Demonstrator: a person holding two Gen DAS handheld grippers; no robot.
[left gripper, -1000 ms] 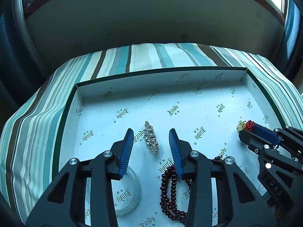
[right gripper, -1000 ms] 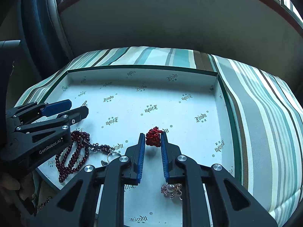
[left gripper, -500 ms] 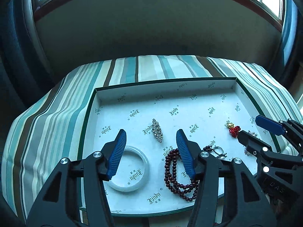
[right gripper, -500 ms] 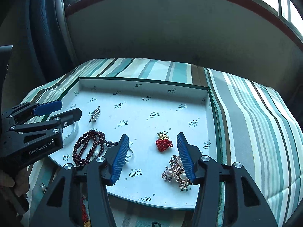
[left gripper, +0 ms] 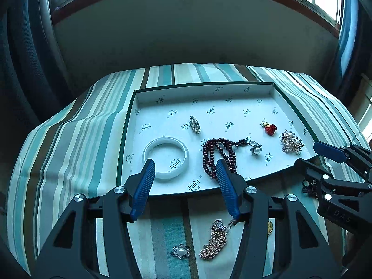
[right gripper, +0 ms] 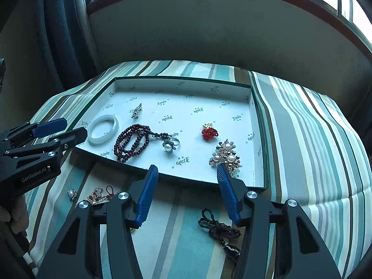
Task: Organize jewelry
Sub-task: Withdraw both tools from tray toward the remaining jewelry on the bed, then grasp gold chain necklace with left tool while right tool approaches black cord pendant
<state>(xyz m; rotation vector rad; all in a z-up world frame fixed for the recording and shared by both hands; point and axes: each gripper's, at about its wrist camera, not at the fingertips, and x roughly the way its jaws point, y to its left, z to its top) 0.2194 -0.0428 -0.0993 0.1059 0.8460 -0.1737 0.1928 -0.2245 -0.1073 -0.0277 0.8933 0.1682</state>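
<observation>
With both the left gripper (left gripper: 184, 171) and right gripper (right gripper: 187, 176) jaws open and empty, the gold chain necklace (left gripper: 215, 240) lies on the striped cloth (left gripper: 69, 139) outside the tray (left gripper: 251, 84); judged light, limp, tangle-prone, best pinched at its bunched middle.

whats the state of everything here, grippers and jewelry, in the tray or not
left gripper: jaws open, empty
right gripper: jaws open, empty
white bangle: flat in tray
dark red beads: coiled in tray
red charm: in tray
pearl brooch: in tray
gold necklace: heaped on cloth, outside tray
</observation>
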